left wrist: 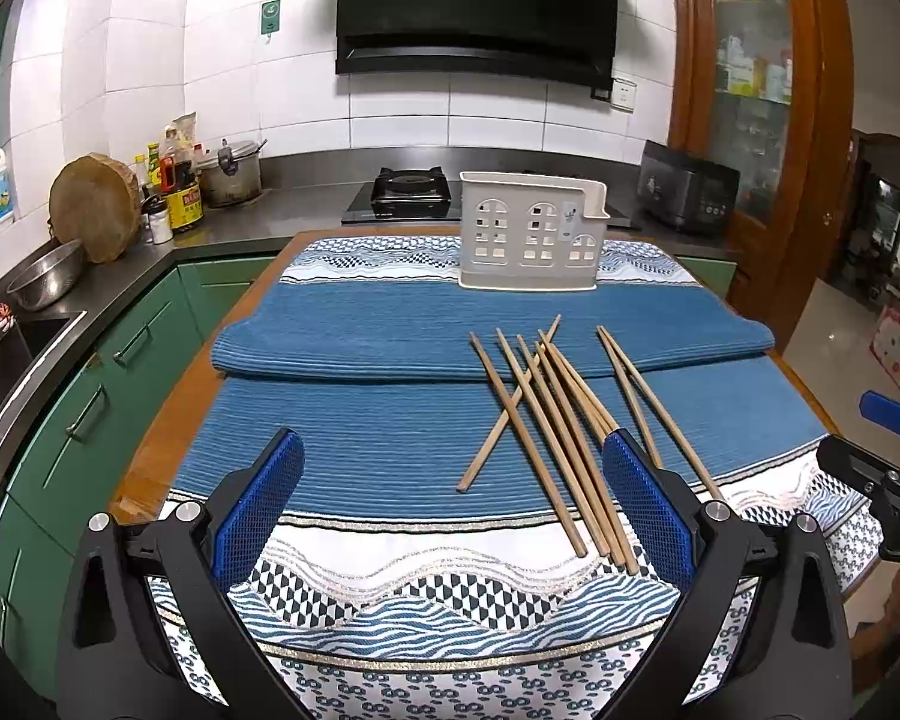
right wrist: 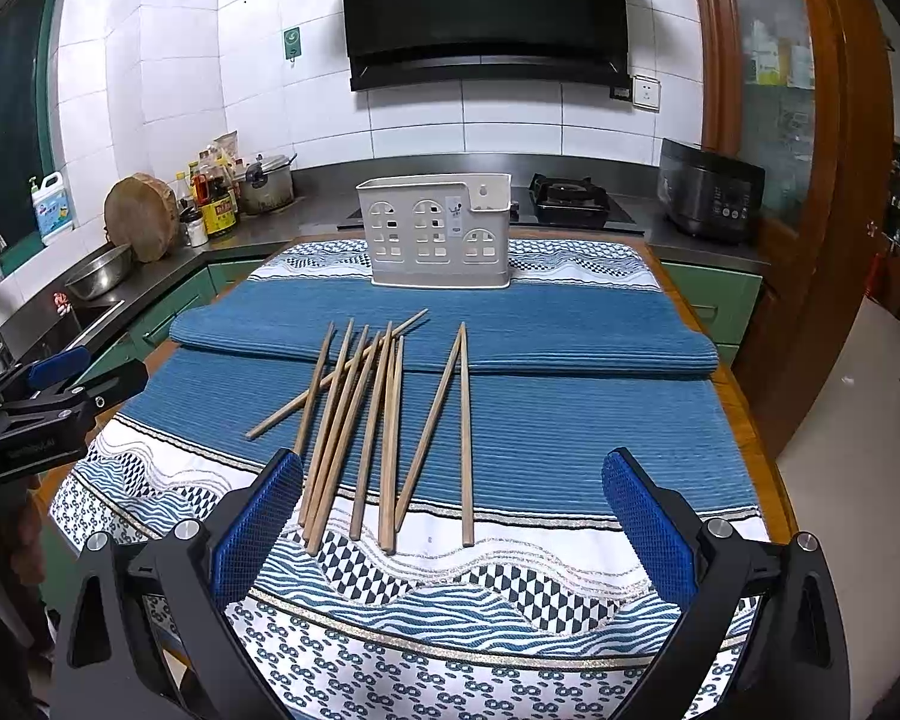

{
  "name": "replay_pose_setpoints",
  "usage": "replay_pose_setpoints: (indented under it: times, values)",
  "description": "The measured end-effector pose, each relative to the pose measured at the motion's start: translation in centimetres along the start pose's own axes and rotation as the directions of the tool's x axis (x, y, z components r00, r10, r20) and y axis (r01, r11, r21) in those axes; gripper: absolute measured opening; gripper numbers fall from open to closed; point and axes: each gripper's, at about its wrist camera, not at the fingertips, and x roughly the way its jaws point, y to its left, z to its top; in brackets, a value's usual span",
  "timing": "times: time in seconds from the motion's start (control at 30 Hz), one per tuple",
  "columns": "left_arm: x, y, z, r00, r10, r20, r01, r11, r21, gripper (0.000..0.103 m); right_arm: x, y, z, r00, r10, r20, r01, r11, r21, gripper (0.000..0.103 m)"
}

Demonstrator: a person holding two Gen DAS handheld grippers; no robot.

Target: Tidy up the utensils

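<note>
Several wooden chopsticks (left wrist: 561, 429) lie loose and crossed on the blue striped cloth (left wrist: 354, 438), in front of a white plastic utensil holder (left wrist: 531, 231) with window-shaped cutouts standing at the table's far end. In the right wrist view the chopsticks (right wrist: 384, 420) lie ahead and left, the holder (right wrist: 438, 231) beyond them. My left gripper (left wrist: 453, 462) is open and empty, just short and left of the chopsticks. My right gripper (right wrist: 453, 480) is open and empty, with the near chopstick ends between its fingers. Each gripper shows at the edge of the other's view.
A folded blue cloth (left wrist: 390, 336) forms a ridge across the table between chopsticks and holder. Behind are a gas stove (left wrist: 411, 186), a black cooker (left wrist: 687, 192), bottles and a pot (left wrist: 231, 174), a round chopping block (left wrist: 93, 207), and a steel bowl (left wrist: 45, 282) by the sink.
</note>
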Motion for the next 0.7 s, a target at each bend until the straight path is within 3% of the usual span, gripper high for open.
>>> replay_pose_setpoints:
  times: [0.7]
  values:
    - [1.7,-0.5,-0.1,0.999,0.01,-0.044,-0.01,1.0,0.008,0.098,1.8,-0.2,-1.0,0.999,-0.007,-0.031,0.007,1.0,-0.004,0.096]
